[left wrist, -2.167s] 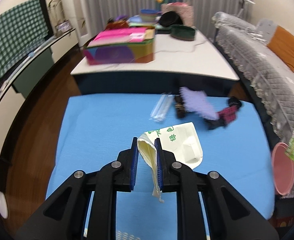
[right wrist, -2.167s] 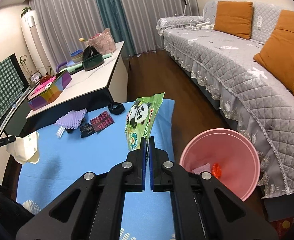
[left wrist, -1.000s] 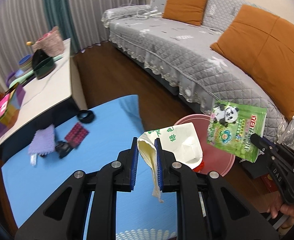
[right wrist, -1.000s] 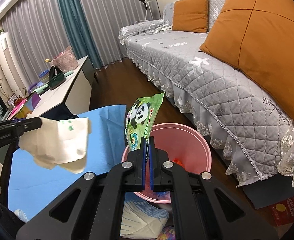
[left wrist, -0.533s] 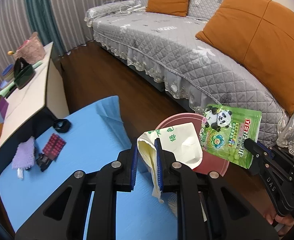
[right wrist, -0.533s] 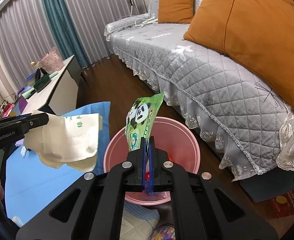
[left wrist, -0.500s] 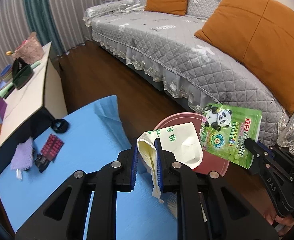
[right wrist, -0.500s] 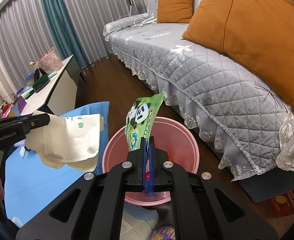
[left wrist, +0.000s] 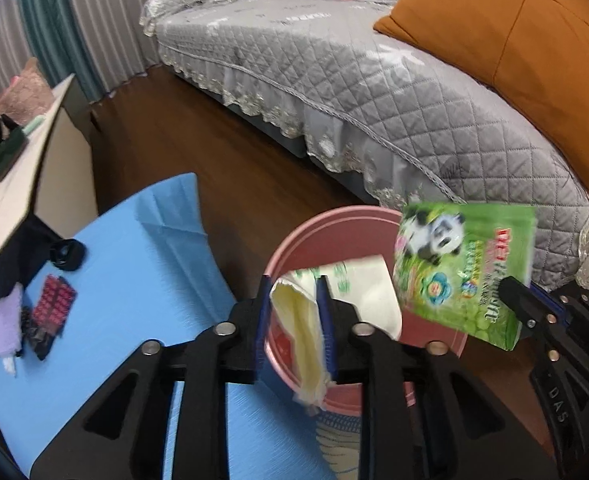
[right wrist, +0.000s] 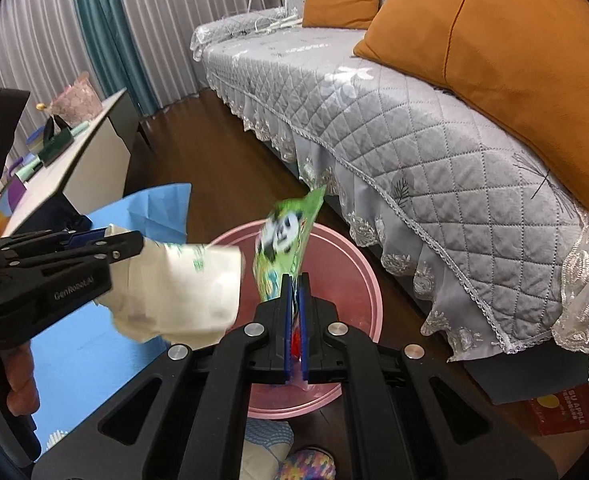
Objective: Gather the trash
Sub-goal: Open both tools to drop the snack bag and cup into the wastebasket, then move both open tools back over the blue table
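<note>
Hanging between left gripper (left wrist: 293, 305) pads: cream bag (left wrist: 360, 293)

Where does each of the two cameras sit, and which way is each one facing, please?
Left wrist: on the left gripper, angled down at the pink bin; its opening jaws flank the cream bag; right gripper at right.
Right wrist: on the right gripper, over the bin, pinching the green panda packet; left gripper and a hand at left.
Shared: bin, both wrappers, grey sofa, blue cloth.
</note>
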